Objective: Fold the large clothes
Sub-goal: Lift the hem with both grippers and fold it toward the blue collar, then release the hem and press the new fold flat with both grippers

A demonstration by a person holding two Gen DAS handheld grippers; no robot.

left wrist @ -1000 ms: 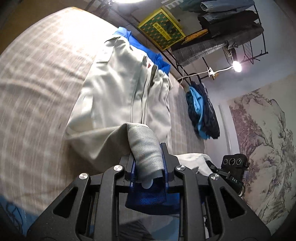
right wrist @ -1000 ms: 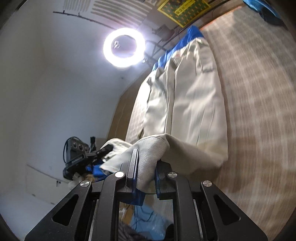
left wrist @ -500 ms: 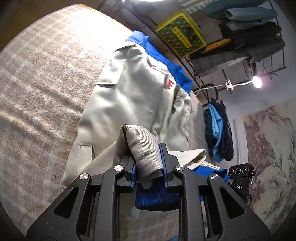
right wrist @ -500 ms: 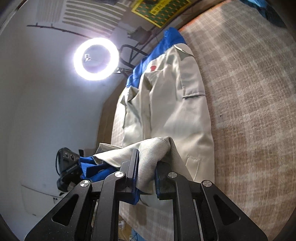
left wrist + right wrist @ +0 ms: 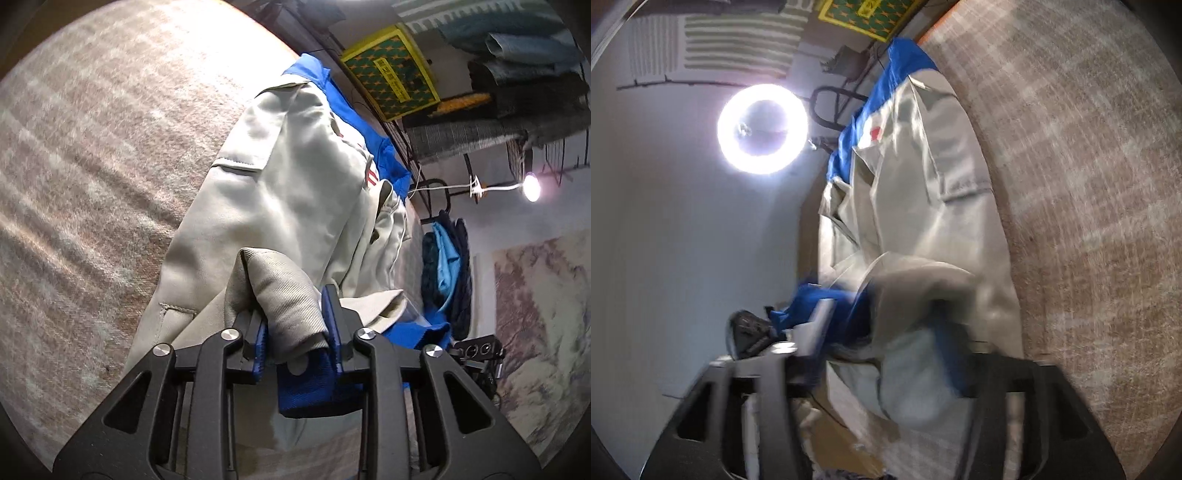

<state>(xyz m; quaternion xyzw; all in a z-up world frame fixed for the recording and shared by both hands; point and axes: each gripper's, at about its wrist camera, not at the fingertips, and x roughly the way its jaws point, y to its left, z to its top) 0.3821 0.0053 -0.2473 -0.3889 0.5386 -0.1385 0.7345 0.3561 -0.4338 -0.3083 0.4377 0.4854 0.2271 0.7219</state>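
Observation:
A beige jacket (image 5: pixel 295 177) with blue lining (image 5: pixel 314 384) lies lengthwise on the plaid blanket (image 5: pixel 92 166), collar at the far end. Its near hem is folded up over the body. My left gripper (image 5: pixel 291 306) has a thick roll of that hem between its pads; the jaws are opening but the cloth still fills the gap. In the right wrist view the same jacket (image 5: pixel 923 206) shows blurred. My right gripper (image 5: pixel 886 314) has its jaws opening wide, and the hem lies loose between them, clear of the fingers (image 5: pixel 820 317).
The blanket (image 5: pixel 1089 184) spreads wide on the jacket's outer side in each view. A ring light (image 5: pixel 762 127) glares at one end. A wire rack with folded clothes (image 5: pixel 517 74), a yellow-green box (image 5: pixel 391 74) and hanging blue garments (image 5: pixel 447 266) stand beyond the bed.
Both grippers carried the hem forward and down over the jacket. The right jaws sprang wide and let the cloth go. The left jaws widened a little.

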